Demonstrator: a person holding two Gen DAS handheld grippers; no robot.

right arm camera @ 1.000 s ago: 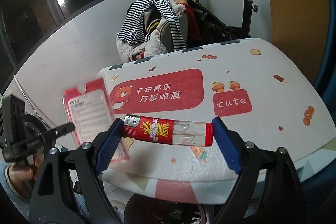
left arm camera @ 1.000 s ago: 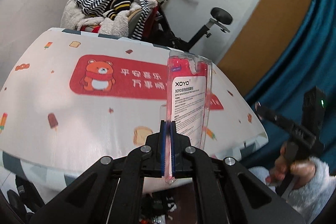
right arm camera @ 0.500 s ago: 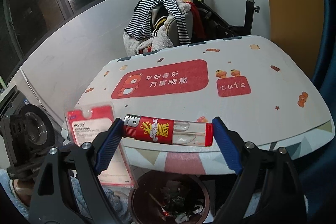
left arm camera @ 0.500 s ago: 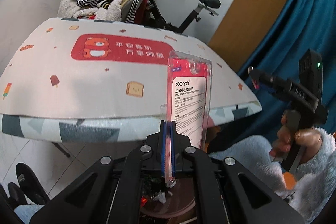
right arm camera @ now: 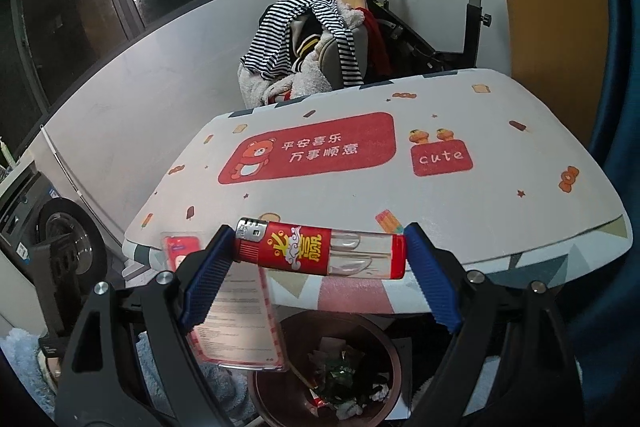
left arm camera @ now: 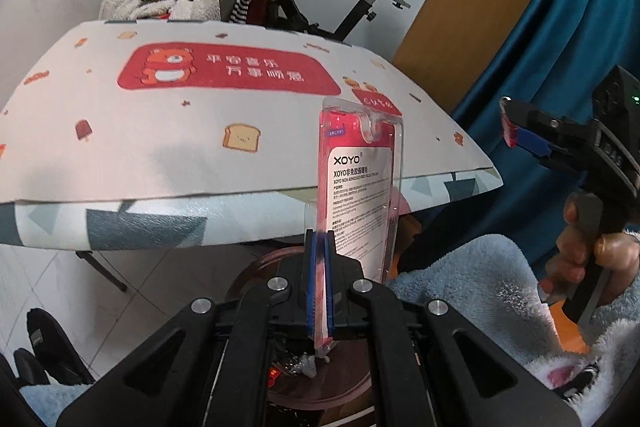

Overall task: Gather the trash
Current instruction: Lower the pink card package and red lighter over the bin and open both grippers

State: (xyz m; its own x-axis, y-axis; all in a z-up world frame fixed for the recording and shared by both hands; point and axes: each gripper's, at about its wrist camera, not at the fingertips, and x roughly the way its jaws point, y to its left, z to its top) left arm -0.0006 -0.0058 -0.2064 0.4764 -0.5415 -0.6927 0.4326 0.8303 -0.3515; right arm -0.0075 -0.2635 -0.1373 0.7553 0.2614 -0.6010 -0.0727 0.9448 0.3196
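Lighter [right arm camera: 320, 251] crosswise between right hand-held gripper [right arm camera: 318, 269] fingers, metal head left.

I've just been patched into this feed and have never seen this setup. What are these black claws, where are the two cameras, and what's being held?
There is no robot arm here: a person holds one hand-held gripper in each hand, and each carries a fisheye camera looking forward along its two fingers.

The left wrist view shows the left gripper shut on a pink XOYO blister pack, held upright. At its right edge you see the person's right hand on the other tool.

The right wrist view shows the right gripper shut on a red lighter, clamped end to end and lying crosswise.

Ahead is a table under a printed cloth. Below the grippers stands a dark bin already holding scraps, likely where both items go.
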